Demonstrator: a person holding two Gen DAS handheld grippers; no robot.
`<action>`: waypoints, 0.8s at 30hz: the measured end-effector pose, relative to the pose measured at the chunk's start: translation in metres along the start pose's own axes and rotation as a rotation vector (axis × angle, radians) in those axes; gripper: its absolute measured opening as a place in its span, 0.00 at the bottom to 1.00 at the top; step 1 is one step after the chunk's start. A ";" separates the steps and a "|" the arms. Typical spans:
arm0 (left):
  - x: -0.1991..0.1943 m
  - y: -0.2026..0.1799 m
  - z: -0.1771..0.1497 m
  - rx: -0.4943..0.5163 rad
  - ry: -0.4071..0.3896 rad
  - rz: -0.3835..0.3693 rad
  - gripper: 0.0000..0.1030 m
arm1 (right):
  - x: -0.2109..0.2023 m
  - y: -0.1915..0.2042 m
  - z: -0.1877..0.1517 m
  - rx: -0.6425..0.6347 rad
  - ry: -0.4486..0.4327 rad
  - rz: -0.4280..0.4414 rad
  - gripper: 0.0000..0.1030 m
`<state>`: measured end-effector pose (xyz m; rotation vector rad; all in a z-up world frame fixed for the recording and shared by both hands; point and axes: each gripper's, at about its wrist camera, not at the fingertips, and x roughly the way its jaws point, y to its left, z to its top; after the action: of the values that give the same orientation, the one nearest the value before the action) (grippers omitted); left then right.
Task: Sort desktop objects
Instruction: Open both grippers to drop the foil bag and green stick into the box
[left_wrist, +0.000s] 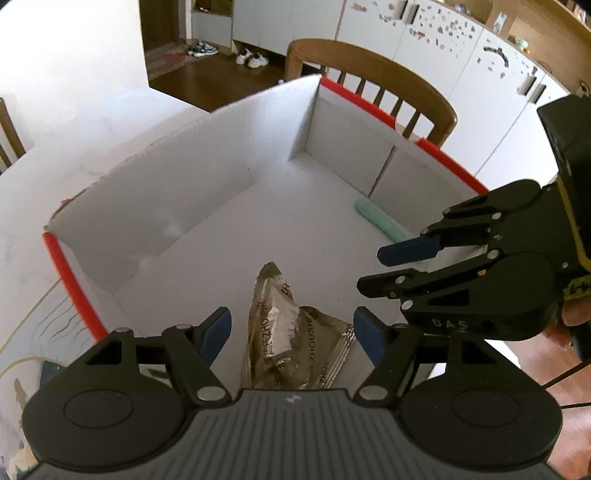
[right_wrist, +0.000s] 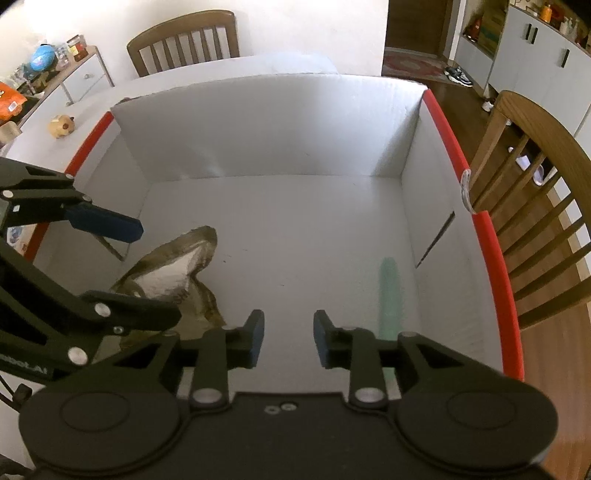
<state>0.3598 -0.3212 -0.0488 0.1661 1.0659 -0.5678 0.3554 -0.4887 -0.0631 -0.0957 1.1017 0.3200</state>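
Snack wrapper (left_wrist: 295, 328), crumpled and foil-lined, lies on the floor of the white cardboard box (left_wrist: 207, 158) with red-edged rims, between the wide-parted blue pads of the left gripper (left_wrist: 291, 334), which do not touch it. At two o'clock from it a mint-green stick (left_wrist: 380, 221) rests by the box wall. The right gripper (right_wrist: 288, 338) hangs over bare box floor, jaws partly open and empty.
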 end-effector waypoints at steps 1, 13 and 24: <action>-0.003 0.000 -0.001 -0.005 -0.008 0.001 0.70 | -0.001 0.000 0.000 -0.001 -0.004 0.004 0.29; -0.052 0.013 -0.023 -0.097 -0.130 0.056 0.70 | -0.014 0.009 -0.003 0.003 -0.023 0.020 0.39; -0.097 0.016 -0.050 -0.087 -0.211 0.041 0.71 | -0.030 0.022 -0.005 0.004 -0.048 -0.043 0.41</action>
<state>0.2941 -0.2528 0.0085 0.0501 0.8786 -0.4890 0.3323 -0.4746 -0.0369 -0.1069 1.0510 0.2802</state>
